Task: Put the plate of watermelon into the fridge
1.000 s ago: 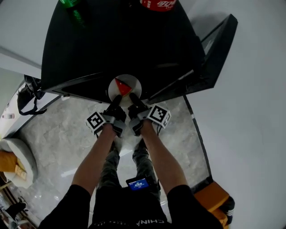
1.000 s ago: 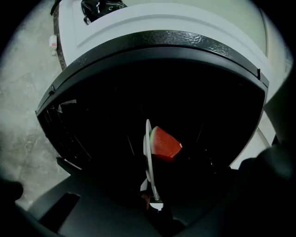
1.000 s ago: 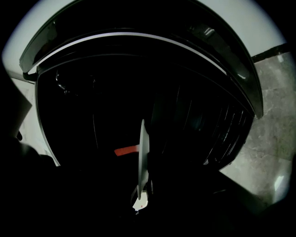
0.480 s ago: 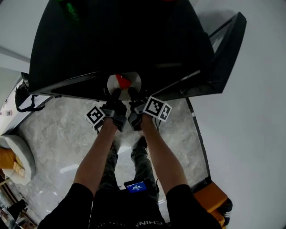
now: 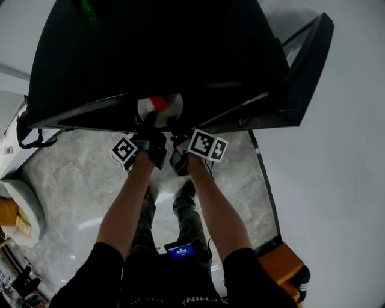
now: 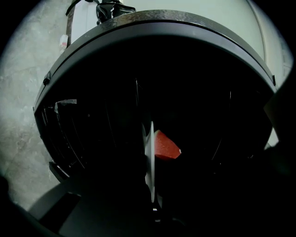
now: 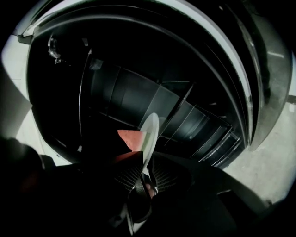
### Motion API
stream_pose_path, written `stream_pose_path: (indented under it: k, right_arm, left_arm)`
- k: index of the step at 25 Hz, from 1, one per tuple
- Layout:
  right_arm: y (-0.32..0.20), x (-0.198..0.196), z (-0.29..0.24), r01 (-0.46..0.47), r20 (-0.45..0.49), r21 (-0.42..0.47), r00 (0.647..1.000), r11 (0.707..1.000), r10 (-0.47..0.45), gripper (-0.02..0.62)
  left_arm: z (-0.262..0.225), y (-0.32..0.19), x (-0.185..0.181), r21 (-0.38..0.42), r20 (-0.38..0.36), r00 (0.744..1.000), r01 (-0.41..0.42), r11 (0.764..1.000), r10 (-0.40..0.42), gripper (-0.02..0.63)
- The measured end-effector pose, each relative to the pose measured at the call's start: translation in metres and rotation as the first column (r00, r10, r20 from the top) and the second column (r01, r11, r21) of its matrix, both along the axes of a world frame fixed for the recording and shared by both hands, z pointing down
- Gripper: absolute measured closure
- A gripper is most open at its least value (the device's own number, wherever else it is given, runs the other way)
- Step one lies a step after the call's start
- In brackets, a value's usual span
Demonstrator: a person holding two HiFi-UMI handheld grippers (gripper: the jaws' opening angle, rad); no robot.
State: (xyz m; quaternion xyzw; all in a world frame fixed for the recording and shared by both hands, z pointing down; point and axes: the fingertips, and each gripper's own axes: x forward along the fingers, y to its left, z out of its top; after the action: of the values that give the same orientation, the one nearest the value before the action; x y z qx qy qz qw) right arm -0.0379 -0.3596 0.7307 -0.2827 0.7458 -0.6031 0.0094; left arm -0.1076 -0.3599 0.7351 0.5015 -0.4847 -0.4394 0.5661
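Note:
A white plate (image 5: 160, 109) with a red watermelon wedge (image 5: 158, 103) is held level at the open front of the black fridge (image 5: 156, 54), half under its top edge. My left gripper (image 5: 146, 127) and right gripper (image 5: 175, 130) are both shut on the plate's near rim, side by side. The left gripper view shows the plate (image 6: 150, 157) edge-on with the watermelon (image 6: 165, 145) to its right, inside the dark cavity; the left gripper (image 6: 153, 203) is lost in shadow. In the right gripper view the right gripper (image 7: 144, 170) pinches the plate (image 7: 151, 134), with the watermelon (image 7: 130, 137) on its left.
The fridge door (image 5: 302, 66) stands open at the right, with door racks (image 7: 208, 136) inside. Wire shelves (image 6: 69, 134) line the cavity. A green bottle (image 5: 88, 9) lies on the fridge top. A black bag (image 5: 25, 129) and a cushioned seat (image 5: 18, 207) are at the left, an orange object (image 5: 281, 264) at the lower right.
Both grippers have carried the plate forward, so it now sits further under the fridge's top edge and less of it shows from above.

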Motion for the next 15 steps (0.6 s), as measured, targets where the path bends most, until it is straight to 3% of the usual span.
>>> stream_pose_path:
  k: [6, 10, 15]
  right_arm:
    - [-0.009, 0.003, 0.002, -0.107, 0.037, -0.063, 0.993, 0.992, 0.109, 0.55]
    - [-0.021, 0.005, -0.001, -0.222, 0.086, -0.114, 0.969, 0.968, 0.232, 0.569]
    - [-0.032, 0.006, 0.002, -0.288, 0.099, -0.144, 0.948, 0.947, 0.303, 0.572]
  left_arm:
    - [-0.002, -0.003, 0.001, 0.017, 0.029, 0.998, -0.048, 0.999, 0.048, 0.578]
    - [-0.007, -0.002, 0.005, 0.03, 0.046, 0.991, -0.127, 0.991, 0.125, 0.562]
    - [-0.013, 0.013, 0.006, 0.051, 0.053, 0.987, -0.152, 0.987, 0.149, 0.56]
